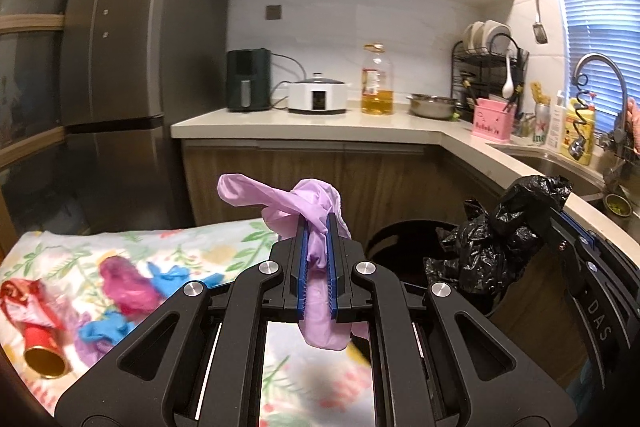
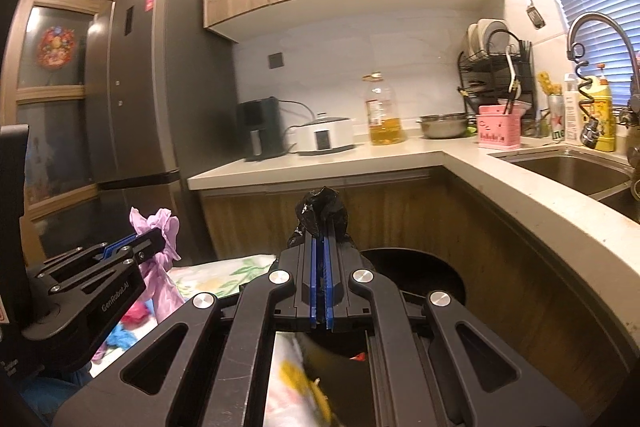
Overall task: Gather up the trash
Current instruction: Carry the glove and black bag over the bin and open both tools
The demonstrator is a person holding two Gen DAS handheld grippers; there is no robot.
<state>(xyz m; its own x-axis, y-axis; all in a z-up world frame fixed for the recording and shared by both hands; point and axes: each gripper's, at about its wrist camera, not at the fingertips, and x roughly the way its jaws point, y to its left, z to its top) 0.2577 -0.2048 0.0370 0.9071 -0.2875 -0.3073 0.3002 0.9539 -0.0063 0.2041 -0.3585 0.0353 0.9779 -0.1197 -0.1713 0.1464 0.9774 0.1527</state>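
My left gripper (image 1: 318,223) is shut on a crumpled purple glove (image 1: 308,199) and holds it in the air above the floral cloth (image 1: 224,247). It also shows in the right wrist view (image 2: 150,241) at the left with the glove (image 2: 160,227) hanging from it. My right gripper (image 2: 322,233) is shut on the edge of a black trash bag (image 2: 320,207), holding it up beside the bin (image 2: 424,267). The bag (image 1: 500,227) and the bin opening (image 1: 400,247) show at the right of the left wrist view. More trash lies on the cloth: a pink glove (image 1: 124,283), blue gloves (image 1: 104,327), a red wrapper (image 1: 28,299).
A grey fridge (image 1: 132,47) stands at the left. The L-shaped counter (image 1: 320,127) holds an air fryer (image 1: 248,79), a cooker (image 1: 318,95), an oil bottle (image 1: 376,79), a dish rack (image 1: 488,67). The sink (image 2: 576,171) and tap are at the right.
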